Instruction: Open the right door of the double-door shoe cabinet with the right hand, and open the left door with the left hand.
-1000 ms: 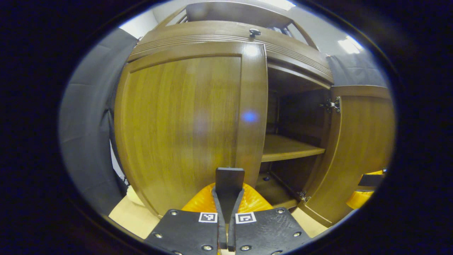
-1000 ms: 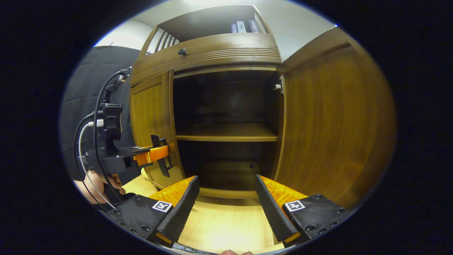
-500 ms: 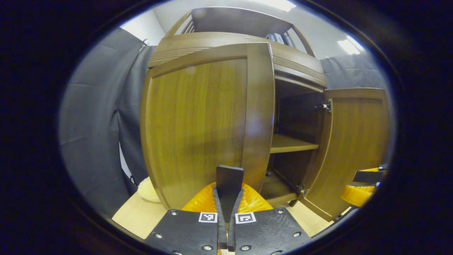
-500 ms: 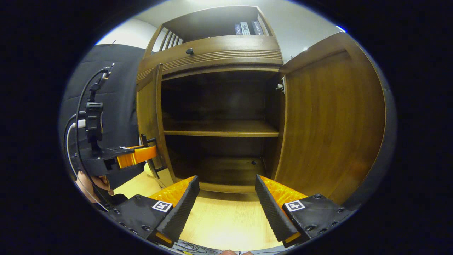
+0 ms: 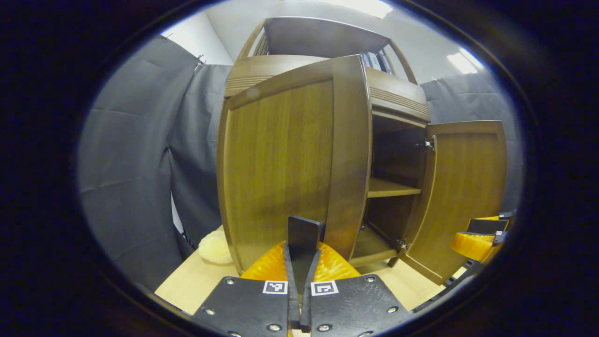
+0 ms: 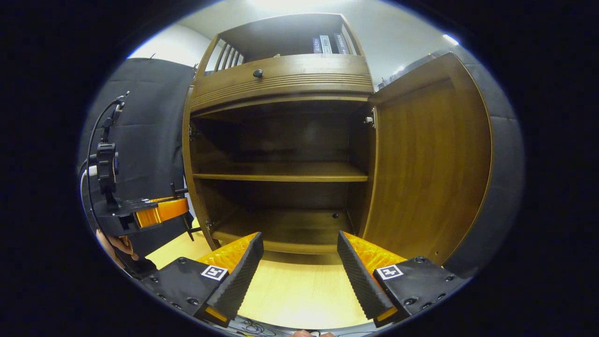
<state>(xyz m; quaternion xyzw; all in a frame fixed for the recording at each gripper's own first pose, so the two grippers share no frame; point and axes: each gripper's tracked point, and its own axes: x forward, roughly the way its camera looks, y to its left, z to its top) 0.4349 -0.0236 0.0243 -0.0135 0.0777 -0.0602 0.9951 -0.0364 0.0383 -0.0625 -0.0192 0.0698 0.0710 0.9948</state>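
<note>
Wooden cabinet point(image 6: 281, 79) stands with both doors wide: the left gripper view meets the left door point(image 5: 281, 159), its handle point(image 5: 304, 234) clamped by the left gripper point(image 5: 300, 262), while the right gripper point(image 6: 299, 262), released, faces bare shelves beside the right door point(image 6: 426, 159).

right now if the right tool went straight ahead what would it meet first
Probably nothing at once: the right tool, open, points between the open doors into the cabinet. It would cross the bottom shelf toward the dark back panel; depth is unclear.
</note>
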